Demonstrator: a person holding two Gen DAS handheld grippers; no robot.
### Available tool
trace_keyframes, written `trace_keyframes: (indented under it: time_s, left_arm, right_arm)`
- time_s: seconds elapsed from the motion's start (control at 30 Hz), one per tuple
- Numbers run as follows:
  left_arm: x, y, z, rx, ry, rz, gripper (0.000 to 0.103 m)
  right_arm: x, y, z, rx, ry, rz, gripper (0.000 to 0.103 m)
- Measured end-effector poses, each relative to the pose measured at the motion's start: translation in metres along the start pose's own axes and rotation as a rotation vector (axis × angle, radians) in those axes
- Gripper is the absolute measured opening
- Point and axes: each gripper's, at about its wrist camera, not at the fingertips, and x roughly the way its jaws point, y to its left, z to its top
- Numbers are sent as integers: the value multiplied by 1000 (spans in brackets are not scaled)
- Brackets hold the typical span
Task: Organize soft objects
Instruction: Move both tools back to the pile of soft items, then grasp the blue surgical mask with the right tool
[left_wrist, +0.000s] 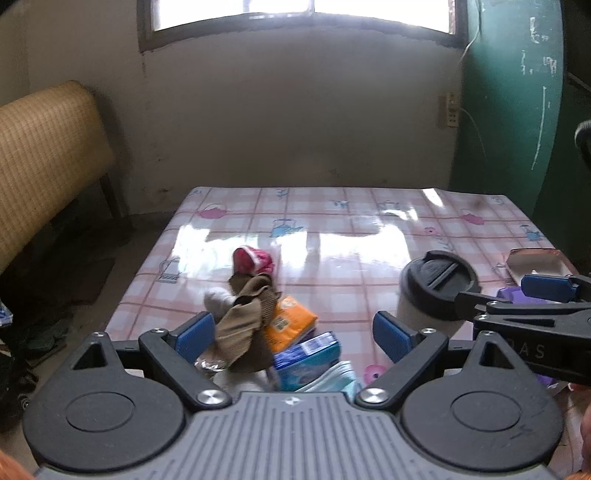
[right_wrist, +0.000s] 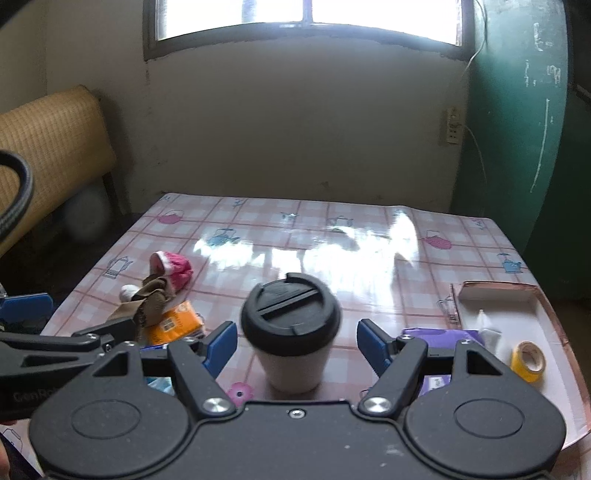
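Both your claws gape empty: left claw (left_wrist: 293, 334) above the brown sock (left_wrist: 247, 321), left of the lidded cup (right_wrist: 291, 332); right claw (right_wrist: 296, 345) over that cup.

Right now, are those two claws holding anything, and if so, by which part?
Nothing is held. The left gripper stands open above the brown cloth, and the right gripper stands open around the cup without touching it.

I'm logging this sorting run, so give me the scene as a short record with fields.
surface: table with pink checked glossy cloth
soft pile: brown ribbed cloth over orange packet and blue tissue pack
behind pile: pink rolled fabric
cup: white cup with black lid
tray: shallow white tray holding yellow tape roll
left gripper: open
right gripper: open
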Motion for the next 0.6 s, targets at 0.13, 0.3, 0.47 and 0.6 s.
trace_keyframes:
  time_s: [0.13,0.3,0.47,0.6]
  left_arm:
    - [0,7,-1,-8,4,11,95]
    - [2,15,-4,-14,9,17,95]
    - [3,24,-10,-28,17,8,96]
    - [7,35,-16,-43,32,17,100]
  right_arm:
    - [4,11,-1,-8,0,9,85]
    - [7,19,-3,-13,3,23,85]
    - [9,27,-7,-25,3,46,85]
    - [10,33,-13,-24,9,77,85]
